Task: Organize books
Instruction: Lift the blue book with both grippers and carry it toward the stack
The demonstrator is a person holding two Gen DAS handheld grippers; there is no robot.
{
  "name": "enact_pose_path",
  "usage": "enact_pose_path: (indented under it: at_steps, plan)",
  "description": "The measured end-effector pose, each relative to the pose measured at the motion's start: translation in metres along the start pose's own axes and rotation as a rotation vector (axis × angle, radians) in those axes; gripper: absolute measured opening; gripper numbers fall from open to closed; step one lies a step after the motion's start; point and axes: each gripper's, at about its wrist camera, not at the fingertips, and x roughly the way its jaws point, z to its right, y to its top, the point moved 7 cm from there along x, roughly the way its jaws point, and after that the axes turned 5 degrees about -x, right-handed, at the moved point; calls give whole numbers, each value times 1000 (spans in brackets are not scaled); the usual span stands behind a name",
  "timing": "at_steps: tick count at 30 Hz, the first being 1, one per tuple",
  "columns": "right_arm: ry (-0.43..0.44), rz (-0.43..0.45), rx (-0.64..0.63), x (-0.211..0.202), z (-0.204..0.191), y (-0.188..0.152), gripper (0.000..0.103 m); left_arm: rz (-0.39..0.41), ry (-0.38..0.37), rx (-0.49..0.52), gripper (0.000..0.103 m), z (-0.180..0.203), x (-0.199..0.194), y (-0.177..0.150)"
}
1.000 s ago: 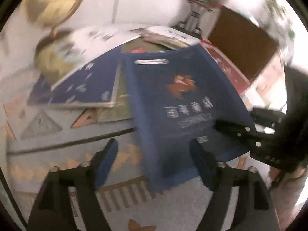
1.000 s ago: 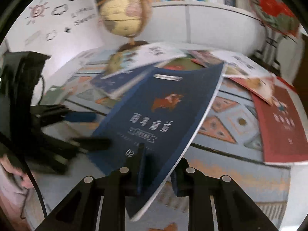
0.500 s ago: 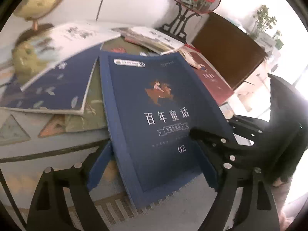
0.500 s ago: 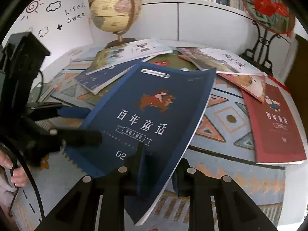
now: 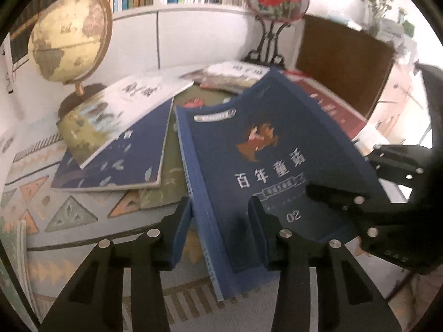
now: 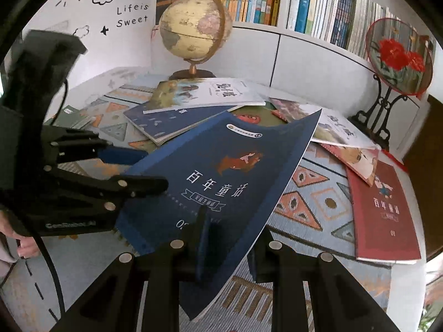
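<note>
A table covered by a pale blue patterned cloth (image 6: 313, 202) with orange triangles carried a scatter of overlapping books. A red book (image 6: 384, 213) lay flat at its right edge, and a globe (image 6: 195, 27) stood at the back.

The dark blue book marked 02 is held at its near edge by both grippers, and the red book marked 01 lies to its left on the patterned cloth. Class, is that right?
Not quite. The red book lies to the right of the dark blue book, as the right wrist view shows. Both the left gripper and the right gripper do hold its near edge.
</note>
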Motion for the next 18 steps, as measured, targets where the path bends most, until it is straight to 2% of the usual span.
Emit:
enact_pose_path:
  at_steps: [4, 12, 15, 18]
  plan:
    - [-30, 48, 55, -27, 8, 0, 23, 23, -44, 18, 38, 11, -11, 0]
    - [-83, 114, 93, -64, 2, 4, 23, 59, -69, 19, 38, 23, -36, 11]
    - [-89, 128, 104, -72, -6, 10, 23, 65, -58, 5, 38, 19, -46, 13]
    - [-89, 155, 106, -80, -17, 20, 23, 72, -15, 4, 38, 12, -57, 13]
